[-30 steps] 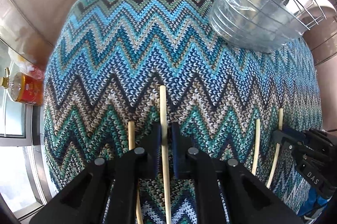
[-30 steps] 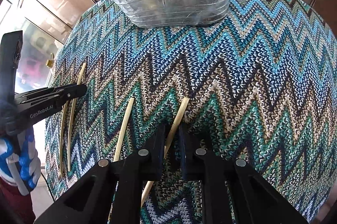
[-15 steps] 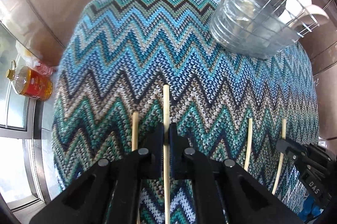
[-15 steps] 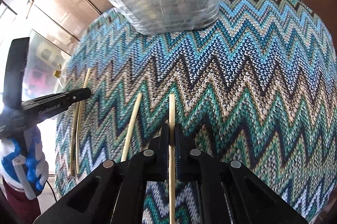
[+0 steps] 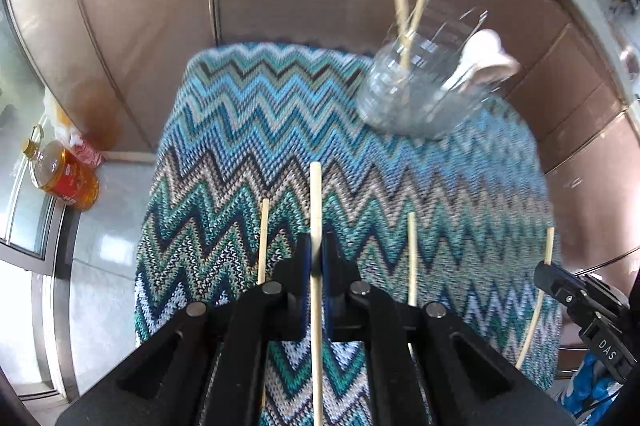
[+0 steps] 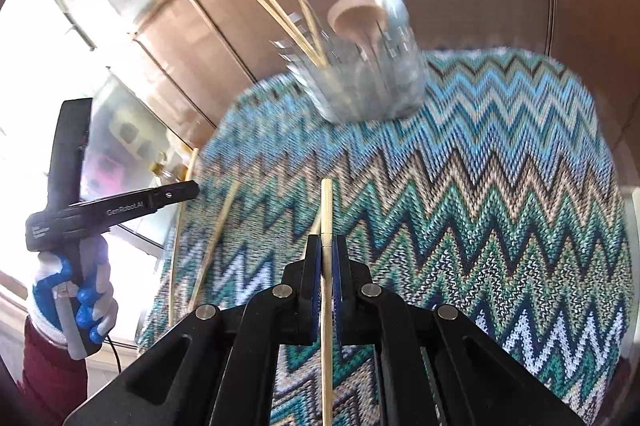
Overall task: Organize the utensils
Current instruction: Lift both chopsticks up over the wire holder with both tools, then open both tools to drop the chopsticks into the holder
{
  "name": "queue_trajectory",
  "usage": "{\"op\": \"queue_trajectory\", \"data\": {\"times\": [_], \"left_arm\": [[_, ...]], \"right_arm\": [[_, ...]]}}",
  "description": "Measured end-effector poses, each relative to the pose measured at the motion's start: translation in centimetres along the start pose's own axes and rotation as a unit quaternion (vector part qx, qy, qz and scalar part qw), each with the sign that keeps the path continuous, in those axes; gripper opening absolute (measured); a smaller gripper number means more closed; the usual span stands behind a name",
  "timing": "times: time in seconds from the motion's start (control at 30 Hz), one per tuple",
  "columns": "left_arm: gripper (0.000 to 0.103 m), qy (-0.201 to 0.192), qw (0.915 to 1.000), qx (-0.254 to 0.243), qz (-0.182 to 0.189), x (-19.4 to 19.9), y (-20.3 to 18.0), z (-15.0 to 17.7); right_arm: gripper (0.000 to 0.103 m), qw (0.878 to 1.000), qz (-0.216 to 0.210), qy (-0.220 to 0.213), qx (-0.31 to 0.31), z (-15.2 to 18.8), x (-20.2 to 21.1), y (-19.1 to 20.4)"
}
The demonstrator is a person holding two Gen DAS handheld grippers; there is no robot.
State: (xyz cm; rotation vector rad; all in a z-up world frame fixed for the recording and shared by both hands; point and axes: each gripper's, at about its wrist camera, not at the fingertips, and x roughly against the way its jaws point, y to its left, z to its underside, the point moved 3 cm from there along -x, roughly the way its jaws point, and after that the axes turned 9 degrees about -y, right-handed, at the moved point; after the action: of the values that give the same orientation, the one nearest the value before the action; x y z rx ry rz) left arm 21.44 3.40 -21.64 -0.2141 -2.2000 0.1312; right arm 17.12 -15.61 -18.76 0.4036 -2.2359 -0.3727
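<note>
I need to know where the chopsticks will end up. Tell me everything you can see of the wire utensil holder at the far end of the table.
The wire utensil holder is a rounded basket of thin silvery metal wire with a clear plastic liner, blurred in both views. It stands on the zigzag knitted cloth at the far edge, near the brown wall panels. Several pale chopsticks lean out of one side; white spoons poke from the other. Neither gripper touches it.

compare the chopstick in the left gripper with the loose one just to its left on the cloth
The held chopstick is clamped between the left gripper's shut jaws; the loose chopstick lies free on the cloth. The held one's tip reaches farther forward. Both are pale, thin and point the same way.
</note>
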Motion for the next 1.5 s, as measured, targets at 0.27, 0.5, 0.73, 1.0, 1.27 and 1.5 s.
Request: {"op": "queue_trajectory", "data": {"times": [0.27, 0.5, 0.73, 1.0, 1.27, 1.5], "left_arm": [[0.004, -0.089, 0.9953, 0.007, 0.037, 5.8, -0.2, -2.8], [0.004, -0.208, 0.9755, 0.013, 0.07, 9.6, -1.6, -8.0], [0.004, -0.305, 0.9479, 0.028, 0.09, 10.0, -4.3, -14.4], [0.004, -0.361, 0.9251, 0.085, 0.082, 4.7, -4.9, -20.4], [0.004, -0.387, 0.913, 0.109, 0.07, -1.1, -5.0, -21.4], [0.004, -0.407, 0.9069, 0.102, 0.039, -4.2, -5.2, -19.7]], "right_arm": [[0.005, 0.992, -0.023, -0.118, 0.045, -2.5, 6.1, 3.7], [0.005, 0.972, -0.037, -0.222, 0.073, -8.5, 8.4, 5.4], [0.005, 0.939, -0.052, -0.33, 0.077, -17.1, 7.1, 5.1], [0.005, 0.918, -0.057, -0.384, 0.077, -22.4, 1.9, 4.1], [0.005, 0.915, -0.036, -0.394, 0.082, -22.6, -3.7, 2.5], [0.006, 0.919, -0.01, -0.377, 0.112, -20.3, -6.8, 1.9]]}}
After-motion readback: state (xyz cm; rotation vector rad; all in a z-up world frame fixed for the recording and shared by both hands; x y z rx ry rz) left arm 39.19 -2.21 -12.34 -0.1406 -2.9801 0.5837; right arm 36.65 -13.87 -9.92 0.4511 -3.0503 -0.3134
